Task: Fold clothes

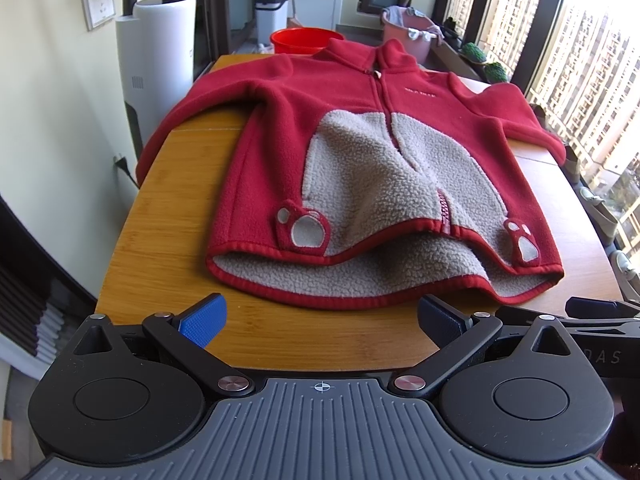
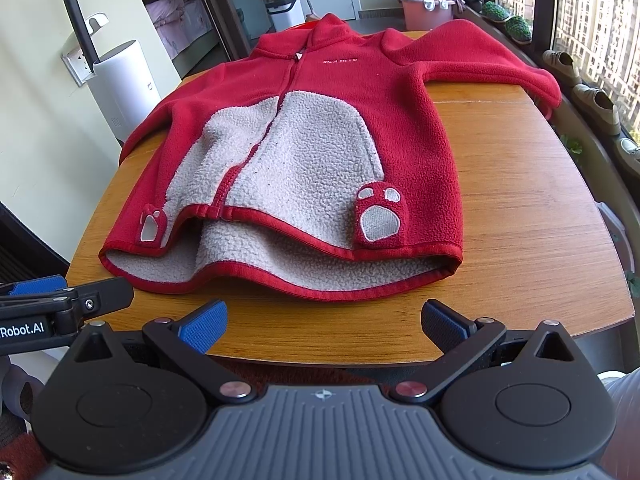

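A red fleece jacket (image 1: 352,120) lies face up and spread out on a wooden tabletop (image 1: 168,216), collar pointing away from the cameras and hem toward them. Its zipper (image 1: 378,96) is closed down most of the front. A grey fuzzy panel (image 1: 384,168) covers the lower belly area, with 2 small red pockets shaped like paws, 1 near each side of the hem (image 1: 302,232) (image 1: 522,242). The front hem rides up in the middle, so the grey lining (image 1: 360,276) of the back shows beneath it. The left sleeve (image 1: 192,120) runs out to the tabletop's left edge and hangs a little over it; the right sleeve (image 2: 492,60) stretches out toward the window side.

The left gripper (image 1: 322,320) hovers over the near edge of the tabletop, just short of the hem, its jaws wide apart and holding nothing. The right gripper (image 2: 324,322) sits in the same way beside it, jaws also spread wide and empty, close to the hem but not touching it. Each gripper shows at the edge of the other's view.

Behind the tabletop stand a tall white cylinder appliance (image 1: 160,52), a red basin (image 1: 306,40), a white bin (image 2: 286,10) and a pink tub (image 2: 426,4) holding laundry. Shoes (image 2: 596,100) sit along the window ledge.
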A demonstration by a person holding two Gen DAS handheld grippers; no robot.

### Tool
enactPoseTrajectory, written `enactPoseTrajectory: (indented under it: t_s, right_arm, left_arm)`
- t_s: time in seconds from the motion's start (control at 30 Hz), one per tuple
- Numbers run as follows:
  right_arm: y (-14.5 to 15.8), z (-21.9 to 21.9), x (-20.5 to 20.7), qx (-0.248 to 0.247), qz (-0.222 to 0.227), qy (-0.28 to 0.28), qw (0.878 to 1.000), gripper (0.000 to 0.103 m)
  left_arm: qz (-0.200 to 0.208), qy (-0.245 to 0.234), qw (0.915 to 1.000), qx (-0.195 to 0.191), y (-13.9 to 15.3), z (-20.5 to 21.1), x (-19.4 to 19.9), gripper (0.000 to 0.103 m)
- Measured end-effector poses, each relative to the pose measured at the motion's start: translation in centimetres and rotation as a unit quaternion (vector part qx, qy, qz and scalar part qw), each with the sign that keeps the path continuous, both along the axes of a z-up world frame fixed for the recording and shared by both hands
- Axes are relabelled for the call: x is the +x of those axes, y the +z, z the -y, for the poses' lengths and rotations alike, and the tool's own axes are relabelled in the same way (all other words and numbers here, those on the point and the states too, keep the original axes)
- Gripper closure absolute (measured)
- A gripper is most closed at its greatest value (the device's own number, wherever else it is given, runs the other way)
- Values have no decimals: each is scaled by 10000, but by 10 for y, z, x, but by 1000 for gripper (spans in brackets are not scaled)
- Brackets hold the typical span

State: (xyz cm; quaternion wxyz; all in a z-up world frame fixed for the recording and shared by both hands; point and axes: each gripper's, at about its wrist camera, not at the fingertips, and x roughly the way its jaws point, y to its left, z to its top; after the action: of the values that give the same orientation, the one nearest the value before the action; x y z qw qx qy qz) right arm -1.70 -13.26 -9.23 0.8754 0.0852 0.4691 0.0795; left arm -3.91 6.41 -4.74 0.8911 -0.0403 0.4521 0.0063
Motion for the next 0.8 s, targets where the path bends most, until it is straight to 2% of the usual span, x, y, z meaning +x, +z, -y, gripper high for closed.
enactPoseTrajectory:
  t_s: [0.8]
  right_arm:
    - [-4, 2, 2, 57, -55, 9, 10000, 0]
  left_arm:
    - [-58, -4, 10000, -53, -3, -2, 3, 0]
